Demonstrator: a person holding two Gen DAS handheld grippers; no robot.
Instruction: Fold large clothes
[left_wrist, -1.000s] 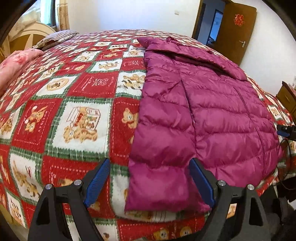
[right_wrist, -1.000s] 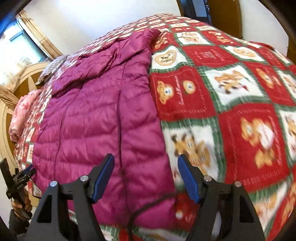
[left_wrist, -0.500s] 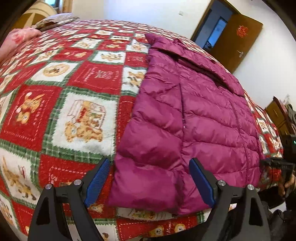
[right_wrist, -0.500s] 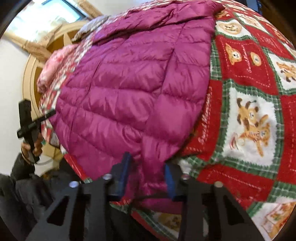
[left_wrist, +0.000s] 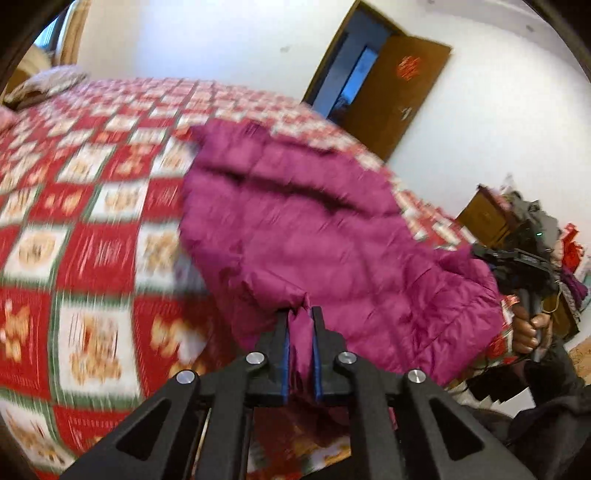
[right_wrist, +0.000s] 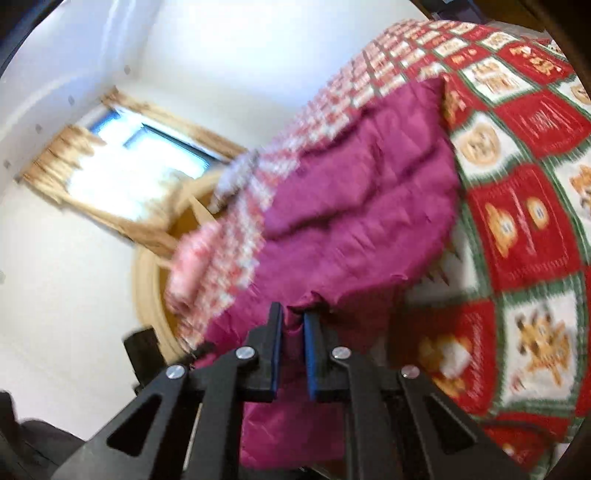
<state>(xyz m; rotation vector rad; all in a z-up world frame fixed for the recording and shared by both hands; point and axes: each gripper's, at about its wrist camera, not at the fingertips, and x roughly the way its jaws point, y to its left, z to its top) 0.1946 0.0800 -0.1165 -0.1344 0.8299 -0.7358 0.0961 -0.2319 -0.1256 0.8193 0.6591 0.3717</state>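
Close up, the left hand-held gripper (left_wrist: 300, 314) has its two blue-padded fingers (left_wrist: 283, 354) drawn nearly together, pinching a bunched fold of the magenta puffer jacket (left_wrist: 314, 236) at its near hem. The fabric fills the narrow gap between the pads and hangs down behind them. The right hand-held gripper (right_wrist: 293, 314) is in the same condition: its fingers (right_wrist: 309, 354) are almost closed on a gathered corner of the jacket (right_wrist: 354, 206), with cloth squeezed between the pads and trailing below.

From the left wrist view, the right hand-held gripper (left_wrist: 480, 254) shows at the far right edge of the garment, gripped by a bare hand (left_wrist: 528, 328), its tip meeting the jacket's other hem corner.

Between the two pinched corners the near hem is raised off the bed, and the jacket sags in rumpled quilted folds; its upper part lies on the bedspread (left_wrist: 92, 229), a red, white and green patchwork with bear pictures. Both views are blurred by motion.

Further out, a pillow (left_wrist: 44, 81) lies at the head of the bed, a brown door (left_wrist: 402, 92) stands open in the white wall, and a wooden cabinet (left_wrist: 484, 218) sits beside the bed. In the right wrist view a curtained window (right_wrist: 140, 162) and a curved wooden headboard (right_wrist: 147, 291) are visible.
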